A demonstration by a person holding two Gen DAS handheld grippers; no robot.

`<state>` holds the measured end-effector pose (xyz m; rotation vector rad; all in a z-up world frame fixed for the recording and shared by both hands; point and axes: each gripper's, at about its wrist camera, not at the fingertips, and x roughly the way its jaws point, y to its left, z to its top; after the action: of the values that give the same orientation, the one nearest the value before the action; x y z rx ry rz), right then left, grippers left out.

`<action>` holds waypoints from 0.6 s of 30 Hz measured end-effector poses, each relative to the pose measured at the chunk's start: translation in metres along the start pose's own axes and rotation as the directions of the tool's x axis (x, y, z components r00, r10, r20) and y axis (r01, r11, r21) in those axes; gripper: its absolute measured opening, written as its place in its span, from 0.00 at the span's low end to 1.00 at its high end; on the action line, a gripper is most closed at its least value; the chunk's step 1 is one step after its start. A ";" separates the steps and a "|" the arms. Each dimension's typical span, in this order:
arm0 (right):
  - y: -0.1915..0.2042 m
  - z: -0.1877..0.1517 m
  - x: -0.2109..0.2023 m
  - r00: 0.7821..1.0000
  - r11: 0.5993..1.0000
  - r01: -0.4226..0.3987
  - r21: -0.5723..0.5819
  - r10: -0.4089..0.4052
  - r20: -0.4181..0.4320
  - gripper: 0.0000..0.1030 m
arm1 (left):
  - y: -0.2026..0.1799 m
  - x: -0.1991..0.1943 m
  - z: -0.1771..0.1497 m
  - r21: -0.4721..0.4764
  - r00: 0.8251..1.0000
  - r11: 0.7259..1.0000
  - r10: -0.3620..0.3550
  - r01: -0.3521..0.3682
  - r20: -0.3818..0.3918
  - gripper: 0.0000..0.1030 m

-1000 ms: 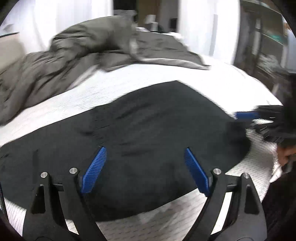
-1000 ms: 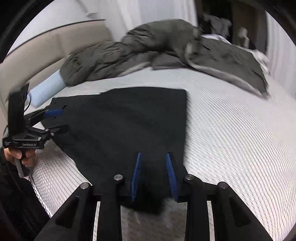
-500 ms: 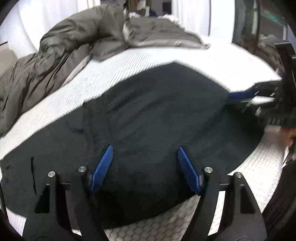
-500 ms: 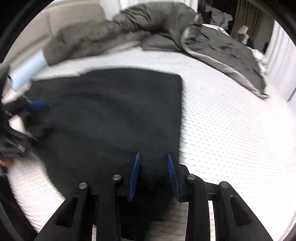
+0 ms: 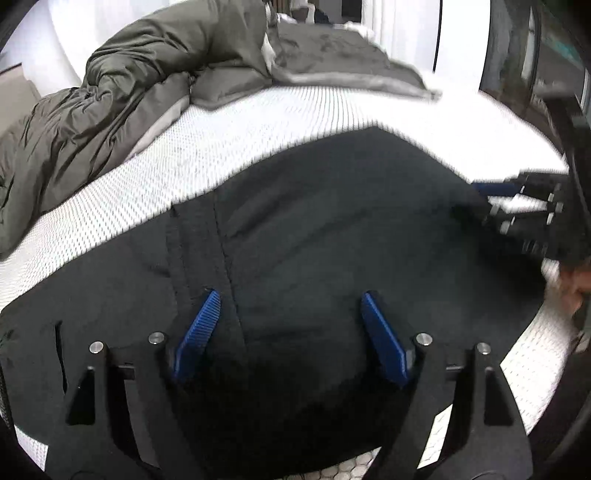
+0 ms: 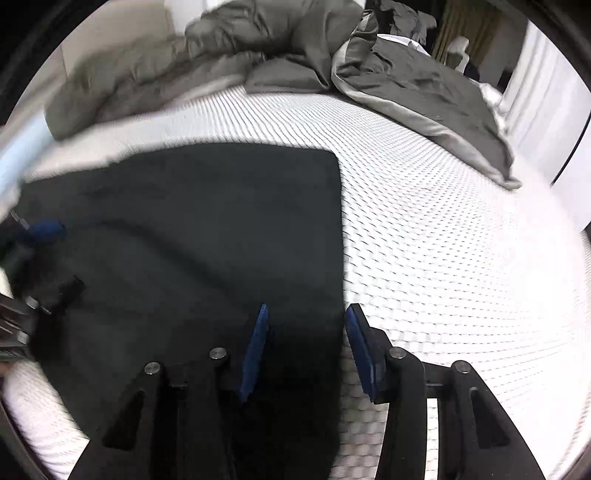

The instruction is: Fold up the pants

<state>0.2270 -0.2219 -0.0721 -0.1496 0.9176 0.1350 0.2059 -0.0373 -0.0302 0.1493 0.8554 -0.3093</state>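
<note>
Black pants (image 5: 332, 229) lie folded and flat on the white mattress (image 5: 229, 140); they also fill the lower left of the right wrist view (image 6: 207, 236). My left gripper (image 5: 290, 306) is open, low over the pants near a vertical seam. My right gripper (image 6: 304, 317) is open over the pants' right edge, one pad above the cloth, the other above the mattress (image 6: 443, 258). The right gripper also shows at the right edge of the left wrist view (image 5: 517, 199). The left gripper shows blurred at the left of the right wrist view (image 6: 40, 258).
A rumpled grey duvet (image 5: 155, 85) lies across the back of the bed, also seen in the right wrist view (image 6: 280, 48). A beige headboard (image 6: 122, 33) stands behind it. White curtains (image 5: 399, 33) hang beyond the bed.
My right gripper, which was shut on the pants' edge, has opened. My left gripper has moved forward and lower over the pants and its pads have come somewhat closer.
</note>
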 end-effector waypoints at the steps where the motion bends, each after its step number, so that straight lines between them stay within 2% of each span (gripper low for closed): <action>1: 0.004 0.002 -0.003 1.000 1.000 0.000 -0.010 0.000 0.015 0.44 | 0.002 -0.002 0.003 -0.012 1.000 1.000 0.013 -0.013 0.003 0.75; 4: 0.027 0.014 -0.005 0.998 0.996 0.032 -0.088 -0.028 0.048 0.50 | 0.008 0.022 0.022 -0.023 0.997 0.998 0.064 -0.065 -0.048 0.71; 7: 0.041 0.021 0.001 0.997 0.986 0.074 -0.153 -0.074 0.006 0.50 | 0.005 0.040 0.025 0.020 0.993 0.997 0.079 -0.077 -0.084 0.71; 9: 0.029 0.021 -0.004 0.997 0.985 0.081 -0.151 -0.082 0.002 0.51 | 0.005 0.042 0.022 0.049 0.994 0.996 0.079 -0.075 -0.080 0.71; 10: 0.020 0.020 -0.004 0.996 0.986 0.089 -0.145 -0.093 -0.019 0.54 | 0.007 0.041 0.021 0.058 0.994 0.996 0.079 -0.075 -0.078 0.72; 12: 0.004 0.013 0.009 0.985 0.977 0.145 -0.156 -0.157 -0.065 0.61 | 0.017 0.040 0.018 0.028 0.995 0.998 0.061 -0.059 -0.085 0.78; 14: -0.015 0.005 0.011 0.987 0.986 0.128 -0.110 -0.138 -0.084 0.62 | 0.028 0.035 0.016 -0.031 0.995 0.999 0.026 -0.029 -0.096 0.78; 15: -0.025 0.003 0.004 0.992 0.994 0.094 -0.055 -0.098 -0.076 0.62 | 0.032 0.025 0.017 -0.061 0.996 0.998 0.008 -0.013 -0.094 0.78; 18: -0.023 0.007 -0.029 0.989 0.989 0.144 -0.038 -0.143 0.033 0.62 | 0.033 -0.003 0.025 -0.076 1.000 0.997 -0.020 0.019 -0.012 0.75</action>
<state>0.2188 -0.2449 -0.0431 -0.2500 0.8714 0.0225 0.2327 -0.0115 -0.0110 0.0727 0.8806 -0.2940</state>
